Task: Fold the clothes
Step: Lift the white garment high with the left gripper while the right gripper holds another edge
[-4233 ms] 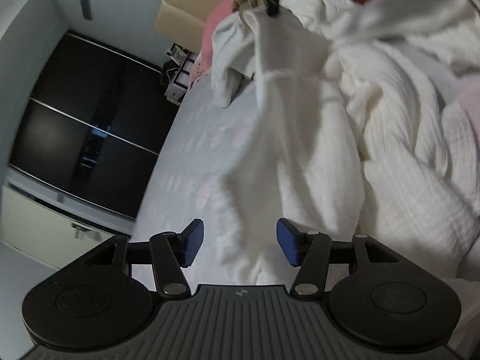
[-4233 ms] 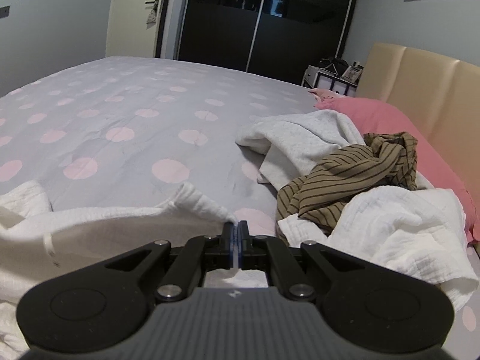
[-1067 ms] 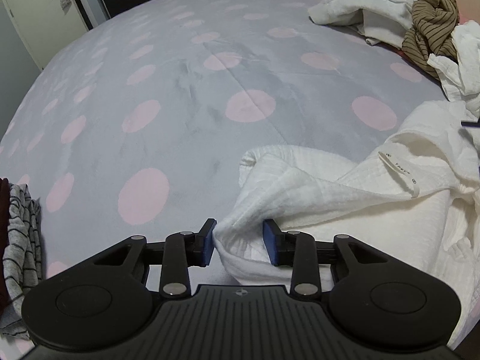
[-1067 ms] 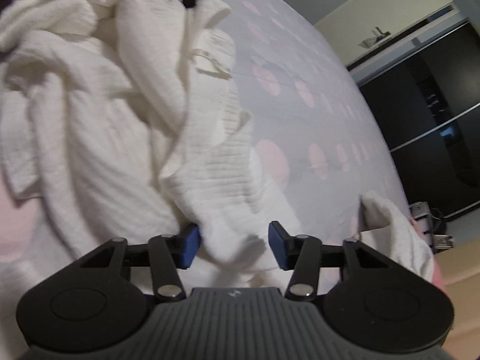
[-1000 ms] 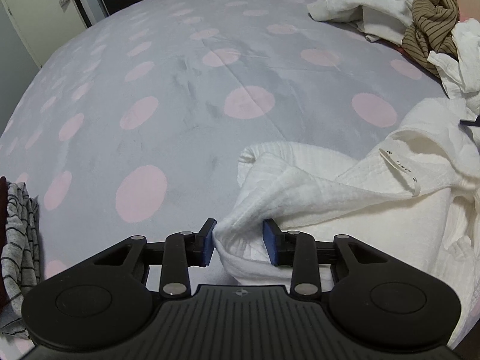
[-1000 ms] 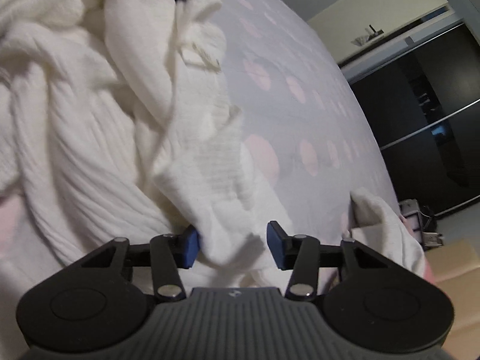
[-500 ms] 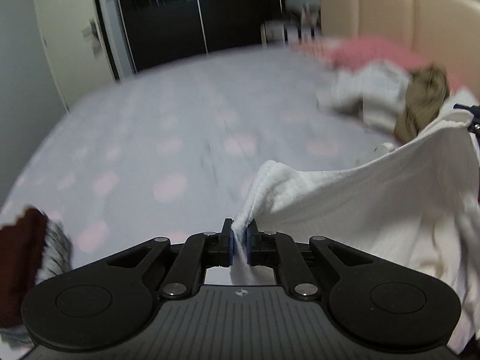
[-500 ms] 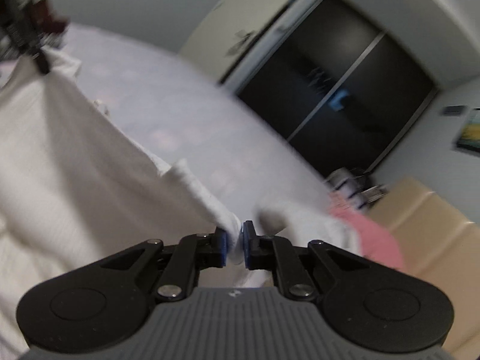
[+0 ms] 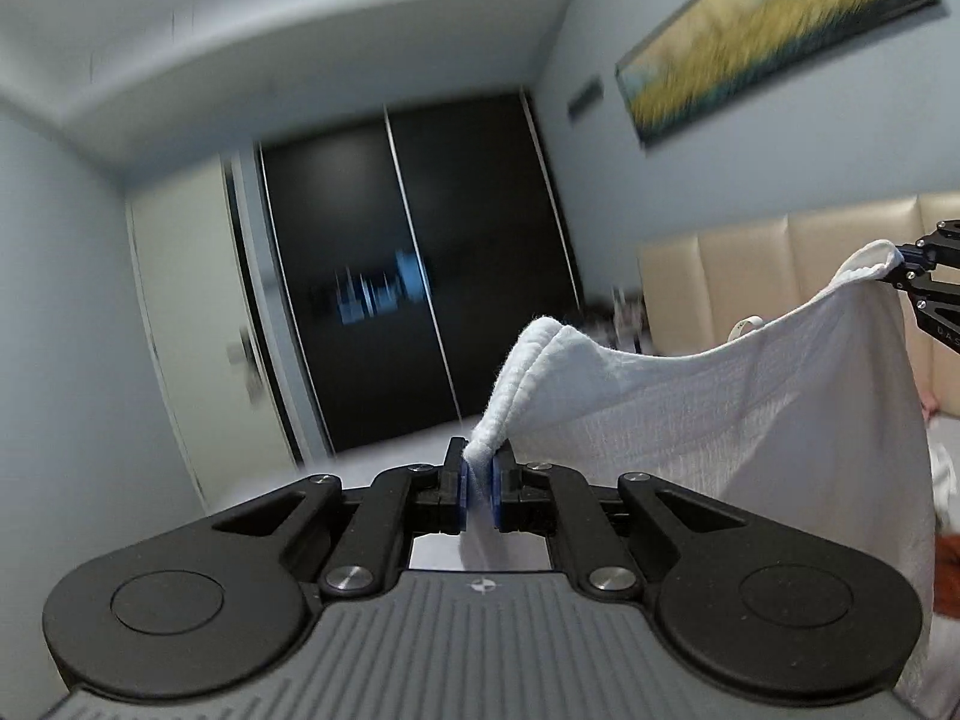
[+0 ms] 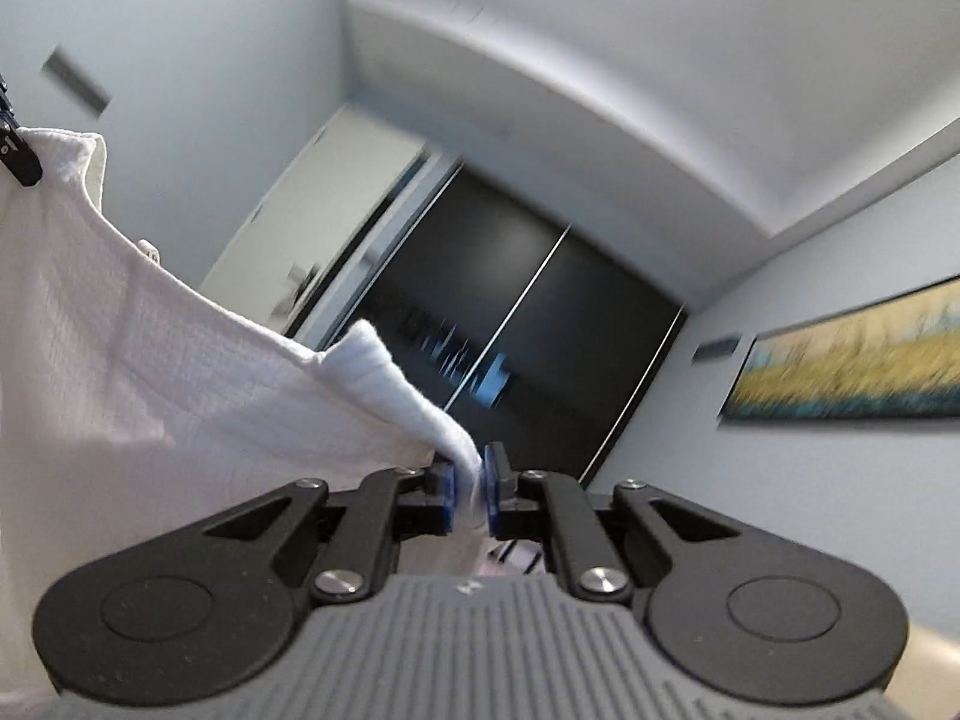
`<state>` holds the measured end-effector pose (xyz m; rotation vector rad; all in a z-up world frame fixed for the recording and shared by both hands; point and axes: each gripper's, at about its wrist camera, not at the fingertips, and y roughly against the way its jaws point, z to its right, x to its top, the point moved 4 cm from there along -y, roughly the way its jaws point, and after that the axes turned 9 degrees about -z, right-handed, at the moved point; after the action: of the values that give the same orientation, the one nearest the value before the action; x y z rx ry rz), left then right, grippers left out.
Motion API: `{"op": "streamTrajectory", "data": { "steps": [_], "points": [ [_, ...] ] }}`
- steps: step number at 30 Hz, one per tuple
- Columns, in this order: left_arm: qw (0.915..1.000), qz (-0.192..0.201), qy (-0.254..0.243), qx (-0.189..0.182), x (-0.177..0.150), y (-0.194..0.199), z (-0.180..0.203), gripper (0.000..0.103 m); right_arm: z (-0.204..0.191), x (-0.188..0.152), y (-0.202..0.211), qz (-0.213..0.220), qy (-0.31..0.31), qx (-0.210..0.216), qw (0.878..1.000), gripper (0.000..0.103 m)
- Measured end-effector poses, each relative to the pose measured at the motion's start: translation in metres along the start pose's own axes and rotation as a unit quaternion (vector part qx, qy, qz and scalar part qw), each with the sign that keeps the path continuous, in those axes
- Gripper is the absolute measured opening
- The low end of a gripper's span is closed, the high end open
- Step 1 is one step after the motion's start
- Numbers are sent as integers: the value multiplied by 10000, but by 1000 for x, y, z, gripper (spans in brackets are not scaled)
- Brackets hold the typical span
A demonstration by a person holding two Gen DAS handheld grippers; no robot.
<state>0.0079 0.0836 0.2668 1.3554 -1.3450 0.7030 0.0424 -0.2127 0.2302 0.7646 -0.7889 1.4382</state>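
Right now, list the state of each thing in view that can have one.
Left hand-held gripper: shut on one corner of the white garment.
Right hand-held gripper: shut on another corner.
White garment: lifted, spread between both hand-held grippers, hanging below.
Dark sliding wardrobe doors: closed.
Cream door: closed.

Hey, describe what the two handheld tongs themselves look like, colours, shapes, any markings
Both look alike. The left tongs and right tongs have black linkage arms with silver pivot screws, blue pads on the fingertips, and two round black discs flanking a ribbed grey body. A small round emblem sits at the top centre of that ribbed part. No cables, sleeves or hands are visible.
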Motion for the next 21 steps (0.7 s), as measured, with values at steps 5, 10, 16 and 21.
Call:
{"op": "streamTrajectory", "data": {
  "steps": [5,10,16,21],
  "points": [
    [9956,756,-447,337,65,65,-13,5,41,74,38,745,69,-389,9964,11],
    [9883,1227,-785,442,105,116,-21,5,76,125,77,1283,133,-779,9886,11],
    [9821,1508,-1048,408,129,140,-22,5,102,166,108,1850,315,-1152,9755,11],
    [9866,1198,-1016,446,142,102,-34,5,110,185,92,1724,512,-1030,9783,11]
  ]
}}
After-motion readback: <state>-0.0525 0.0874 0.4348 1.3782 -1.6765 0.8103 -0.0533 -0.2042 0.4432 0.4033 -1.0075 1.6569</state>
